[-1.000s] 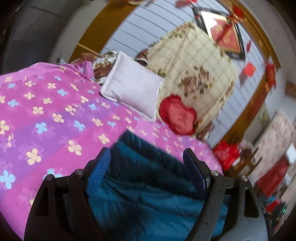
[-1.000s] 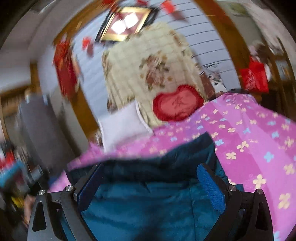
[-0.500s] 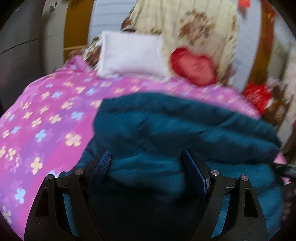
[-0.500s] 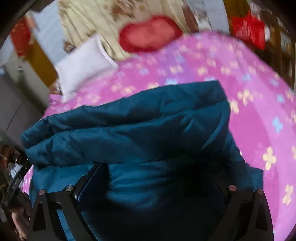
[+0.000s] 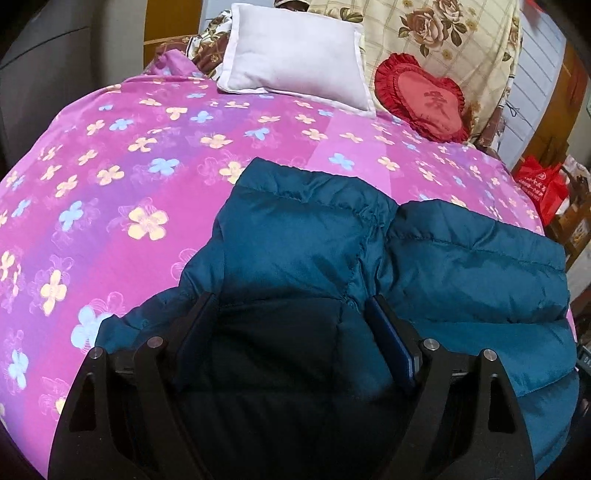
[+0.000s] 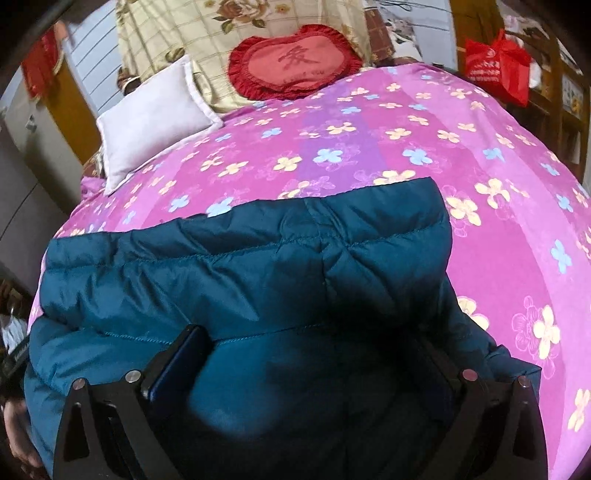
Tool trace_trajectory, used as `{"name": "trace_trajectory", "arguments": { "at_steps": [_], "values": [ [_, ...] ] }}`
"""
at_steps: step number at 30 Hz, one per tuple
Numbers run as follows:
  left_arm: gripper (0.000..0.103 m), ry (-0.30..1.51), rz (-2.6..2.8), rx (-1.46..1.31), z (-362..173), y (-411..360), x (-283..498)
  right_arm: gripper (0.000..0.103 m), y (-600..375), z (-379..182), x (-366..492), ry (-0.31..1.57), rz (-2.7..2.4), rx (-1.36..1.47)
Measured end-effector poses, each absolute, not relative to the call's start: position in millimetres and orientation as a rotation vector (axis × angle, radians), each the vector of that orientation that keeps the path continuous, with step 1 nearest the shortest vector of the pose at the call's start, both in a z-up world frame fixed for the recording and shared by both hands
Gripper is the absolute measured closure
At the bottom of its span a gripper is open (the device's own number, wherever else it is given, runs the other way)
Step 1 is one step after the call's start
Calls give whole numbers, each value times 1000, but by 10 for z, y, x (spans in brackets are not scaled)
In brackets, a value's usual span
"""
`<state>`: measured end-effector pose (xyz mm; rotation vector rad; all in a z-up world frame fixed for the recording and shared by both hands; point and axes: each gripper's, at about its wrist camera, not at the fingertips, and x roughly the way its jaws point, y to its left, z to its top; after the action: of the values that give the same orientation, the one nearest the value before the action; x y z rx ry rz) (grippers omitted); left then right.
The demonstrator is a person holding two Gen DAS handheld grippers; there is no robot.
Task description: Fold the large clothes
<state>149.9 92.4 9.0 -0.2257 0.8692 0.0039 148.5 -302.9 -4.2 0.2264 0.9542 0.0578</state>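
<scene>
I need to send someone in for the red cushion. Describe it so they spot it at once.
Look to the head of the bed, with its pink flowered cover. The cushion leans there against a cream rose-print quilt, beside a white pillow. It alone is heart-shaped, red and frilled, with a character stitched in the middle.

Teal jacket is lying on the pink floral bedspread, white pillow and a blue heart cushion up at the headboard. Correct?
Not quite: the heart cushion is red, not blue, as the right wrist view shows. The teal jacket does lie on the pink floral bedspread, with the white pillow at the headboard.
</scene>
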Motion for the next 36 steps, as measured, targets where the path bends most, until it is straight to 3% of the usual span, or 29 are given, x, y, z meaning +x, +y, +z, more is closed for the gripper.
{"name": "trace_trajectory", "arguments": {
  "at_steps": [7, 9, 14, 24, 31, 36],
  "values": [
    [21, 605, -184, -269, 832, 621, 1057, 0, -2925, 452, 1284, 856, 79, 406],
    [21, 602, -287, -237, 907, 379, 968, 0, -2653, 597, 1244, 864, 124, 400],
    [21, 717, -175, -37, 514, 38, 1077, 0, -2083, 367, 1356, 988, 58, 234],
    [17, 825, -163, -130, 162, 168, 1278, 0, -2124, -87, 1594, 971, 6, 136],
    [16, 825, -175, -139, 120, 198, 1260, 0, -2162, -30, 1583, 961, 23, 181],
    [17, 789, -171, -163, 249, 297, 1220, 0, -2316, 322, 1458, 893, 22, 213]
  ]
}}
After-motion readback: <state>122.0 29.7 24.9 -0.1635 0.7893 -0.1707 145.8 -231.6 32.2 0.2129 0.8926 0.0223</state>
